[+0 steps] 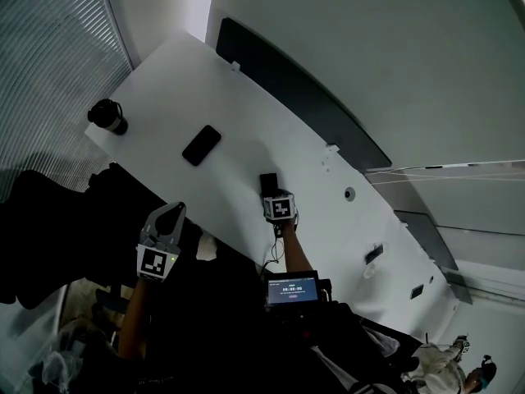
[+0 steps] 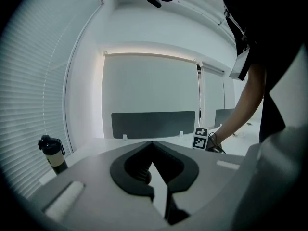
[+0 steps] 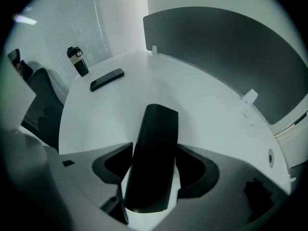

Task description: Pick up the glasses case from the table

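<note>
"Glasses case [image 3: 156, 129], where is it?"

"Between the jaws of the right gripper [image 3: 155, 150]. In the right gripper view it is a long dark case pointing towards 12 o'clock, and a jaw presses on each long side. The claw is closed on the case."

"Is it off the table [image 1: 246, 113] yet?"

"I cannot tell. In the head view the case shows as a small dark block at 12 o'clock of the right gripper's marker cube [image 1: 280, 208], over the white tabletop."

"And the left gripper [image 2: 152, 146]?"

"It holds nothing. Its own view shows the dark pads [image 2: 183, 165] drawn together to a point at the far end, with only a thin pale sliver between them nearer the camera. In the head view it hangs off the table's near edge, at about 8 o'clock of the right gripper and well apart from it."

"Anything else on the table?"

"A flat black slab [image 1: 201, 144] like a phone lies at 10 o'clock of the case. Further along that line a dark bottle [image 1: 107, 116] stands near the table's corner. A dark divider panel [image 1: 303, 97] runs along the far edge. A small lit screen [image 1: 291, 288] sits at 6 o'clock of the right gripper, near the person's body."
</note>
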A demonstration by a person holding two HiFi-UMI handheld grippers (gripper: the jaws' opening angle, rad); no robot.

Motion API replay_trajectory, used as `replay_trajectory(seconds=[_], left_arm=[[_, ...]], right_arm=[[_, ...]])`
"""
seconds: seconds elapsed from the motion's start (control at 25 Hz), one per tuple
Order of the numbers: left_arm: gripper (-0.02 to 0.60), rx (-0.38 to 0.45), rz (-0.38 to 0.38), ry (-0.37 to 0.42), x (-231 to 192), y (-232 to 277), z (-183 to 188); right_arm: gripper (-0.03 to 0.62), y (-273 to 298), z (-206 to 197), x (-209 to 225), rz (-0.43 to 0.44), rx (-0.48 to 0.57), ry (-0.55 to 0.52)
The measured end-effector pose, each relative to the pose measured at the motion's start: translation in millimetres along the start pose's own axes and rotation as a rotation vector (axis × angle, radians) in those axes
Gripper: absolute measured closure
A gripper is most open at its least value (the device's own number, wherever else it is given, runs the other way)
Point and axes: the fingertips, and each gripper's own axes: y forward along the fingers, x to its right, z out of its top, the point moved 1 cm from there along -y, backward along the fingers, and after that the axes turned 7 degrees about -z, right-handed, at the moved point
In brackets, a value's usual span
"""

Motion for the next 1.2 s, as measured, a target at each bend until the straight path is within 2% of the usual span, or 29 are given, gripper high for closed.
replay_trajectory(seconds=[0.16, 0.32, 0.44, 0.64, 0.92, 1.04, 1.2], left_arm=[[0.575, -0.006, -0.026, 0.004, 2.5, 3.9, -4.2], [0.575, 0.020, -0.049, 0.014, 6.0, 10.3, 3.7], [0.575, 0.012, -0.055, -0.009, 5.9, 14.4, 6.7], [0.575, 0.003, -0.095, 0.030, 13.9, 20.7, 6.3], [0.575, 0.033, -0.156, 0.056, 29.8, 37.5, 17.3], [0.575, 0.023, -0.158, 0.065, 32.1, 38.7, 21.4], [0.575, 0.016, -0.171, 0.043, 35.3, 39.9, 14.1]], right_arm=[[0.313, -0.2, 1.8, -1.8, -0.005, -0.018, -0.007], [0.321, -3.3, 1.8, -5.4, -0.021, 0.018, 0.000], [0.352, -8.8, 1.8, -6.2, -0.019, 0.029, 0.000], [0.410, -20.0, 2.2, -6.6, 0.006, 0.057, 0.022], [0.416, -22.3, -6.9, -2.3, -0.002, 0.042, 0.011], [0.421, -26.0, -10.7, -2.3, 0.020, 0.048, 0.035], [0.425, -31.5, -9.9, -1.5, 0.030, 0.076, 0.066]])
